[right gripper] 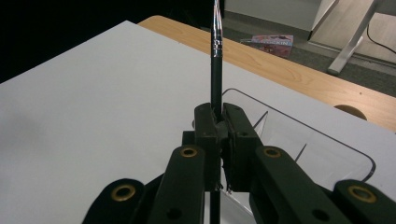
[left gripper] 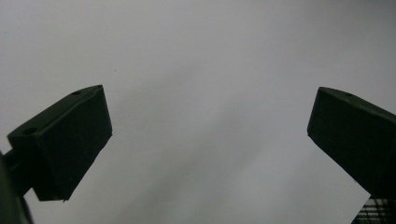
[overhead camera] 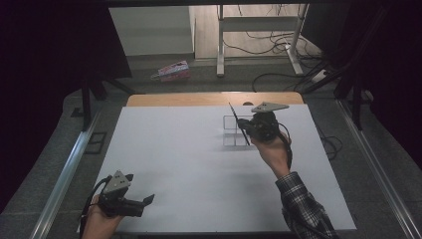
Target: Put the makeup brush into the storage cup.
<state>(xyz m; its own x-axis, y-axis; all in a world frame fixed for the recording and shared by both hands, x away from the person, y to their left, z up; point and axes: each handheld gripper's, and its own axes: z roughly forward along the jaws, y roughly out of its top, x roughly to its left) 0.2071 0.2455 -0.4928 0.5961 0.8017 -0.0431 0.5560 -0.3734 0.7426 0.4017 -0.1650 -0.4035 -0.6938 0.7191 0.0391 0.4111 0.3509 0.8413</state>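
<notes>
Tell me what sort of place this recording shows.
Probably a lab recording station: a white-topped work table ringed by black curtains, loose floor cables beyond, and a handheld black right gripper clamping a thin dark pen.

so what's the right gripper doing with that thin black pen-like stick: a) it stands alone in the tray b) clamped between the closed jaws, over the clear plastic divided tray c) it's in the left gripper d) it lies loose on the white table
b: the right gripper has its jaws shut on the thin black pen-like stick, with the clear plastic divided tray right below; the left gripper is open with nothing between its jaws.
</notes>
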